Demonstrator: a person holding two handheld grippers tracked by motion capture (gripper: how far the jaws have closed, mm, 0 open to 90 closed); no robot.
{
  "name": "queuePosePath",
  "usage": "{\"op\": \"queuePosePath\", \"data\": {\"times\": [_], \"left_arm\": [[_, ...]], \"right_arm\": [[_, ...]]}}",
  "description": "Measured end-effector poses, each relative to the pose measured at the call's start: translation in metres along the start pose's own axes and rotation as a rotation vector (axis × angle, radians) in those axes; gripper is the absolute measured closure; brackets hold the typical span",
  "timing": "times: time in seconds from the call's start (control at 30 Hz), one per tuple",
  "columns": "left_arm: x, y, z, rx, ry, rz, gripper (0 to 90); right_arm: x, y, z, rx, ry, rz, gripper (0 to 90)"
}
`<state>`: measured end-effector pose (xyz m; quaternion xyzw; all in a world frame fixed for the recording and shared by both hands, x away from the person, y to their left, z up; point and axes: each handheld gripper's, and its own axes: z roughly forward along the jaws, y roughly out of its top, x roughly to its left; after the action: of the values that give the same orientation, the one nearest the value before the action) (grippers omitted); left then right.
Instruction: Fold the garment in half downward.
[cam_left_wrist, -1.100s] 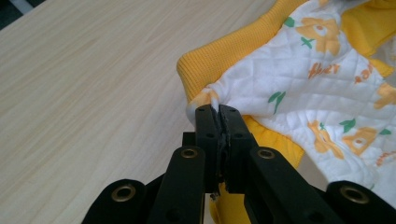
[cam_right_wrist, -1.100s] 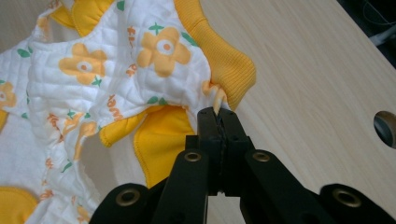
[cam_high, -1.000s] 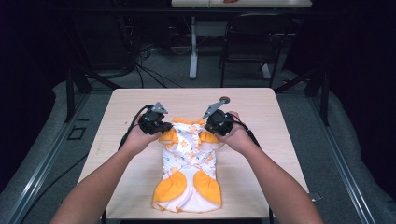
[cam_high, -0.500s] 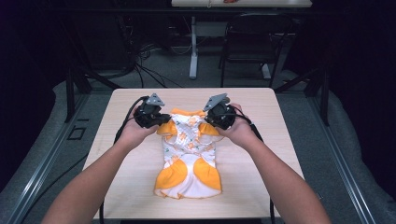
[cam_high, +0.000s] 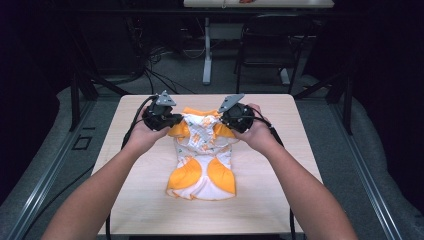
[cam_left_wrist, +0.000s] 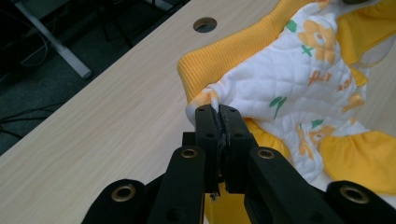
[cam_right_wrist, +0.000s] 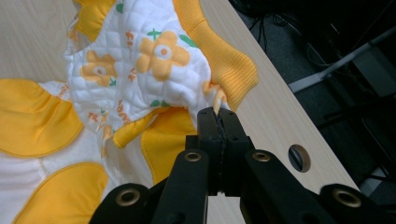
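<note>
Both grippers have gone up since the earlier frames, and the top of the garment has gone up with them, while its lower part has slid a little farther from the near edge of the table. From the high view, the left gripper (cam_high: 171, 121) and the right gripper (cam_high: 223, 120) are held at about the same height over the far half of the wooden table (cam_high: 135, 200), each in one hand. Between them hangs a small quilted baby garment (cam_high: 202, 150), white with orange flowers and yellow panels. Its upper edge is stretched between the two grippers and its lower yellow part lies on the table.

On the left gripper view, the left gripper (cam_left_wrist: 218, 112) has its jaws pressed together on a fold of the white quilted cloth (cam_left_wrist: 299, 70), just beside the yellow ribbed band (cam_left_wrist: 219, 56). On the right gripper view, the right gripper (cam_right_wrist: 218, 113) is closed in the same way on the opposite corner, also near the ribbed band (cam_right_wrist: 229, 60). A round hole (cam_left_wrist: 205, 24) in the table top is seen beyond the garment.
</note>
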<state>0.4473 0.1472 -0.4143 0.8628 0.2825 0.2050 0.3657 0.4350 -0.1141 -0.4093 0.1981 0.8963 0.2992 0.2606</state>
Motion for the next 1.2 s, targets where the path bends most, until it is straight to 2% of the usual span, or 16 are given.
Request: {"op": "queuePosePath", "data": {"times": [0.23, 0.53, 0.83, 0.97, 1.2], "left_arm": [[-0.003, 0.000, -0.006, -0.010, 0.010, 0.025, 87.4], [-0.013, -0.013, -0.001, 0.033, -0.029, 0.072, 87.4], [-0.019, -0.023, 0.001, 0.043, -0.055, 0.070, 87.4], [-0.021, -0.026, 0.000, 0.049, -0.059, 0.072, 87.4], [-0.024, -0.035, 0.002, 0.067, -0.080, 0.062, 87.4]], "right_arm": [[0.000, 0.005, -0.007, -0.025, -0.017, -0.019, 89.6], [0.013, -0.009, 0.002, 0.032, -0.008, -0.093, 89.5], [0.024, -0.017, 0.004, 0.036, 0.012, -0.109, 89.5], [0.028, -0.015, 0.001, 0.055, 0.011, -0.136, 89.5], [0.038, -0.018, 0.003, 0.057, 0.034, -0.126, 89.5]]}}
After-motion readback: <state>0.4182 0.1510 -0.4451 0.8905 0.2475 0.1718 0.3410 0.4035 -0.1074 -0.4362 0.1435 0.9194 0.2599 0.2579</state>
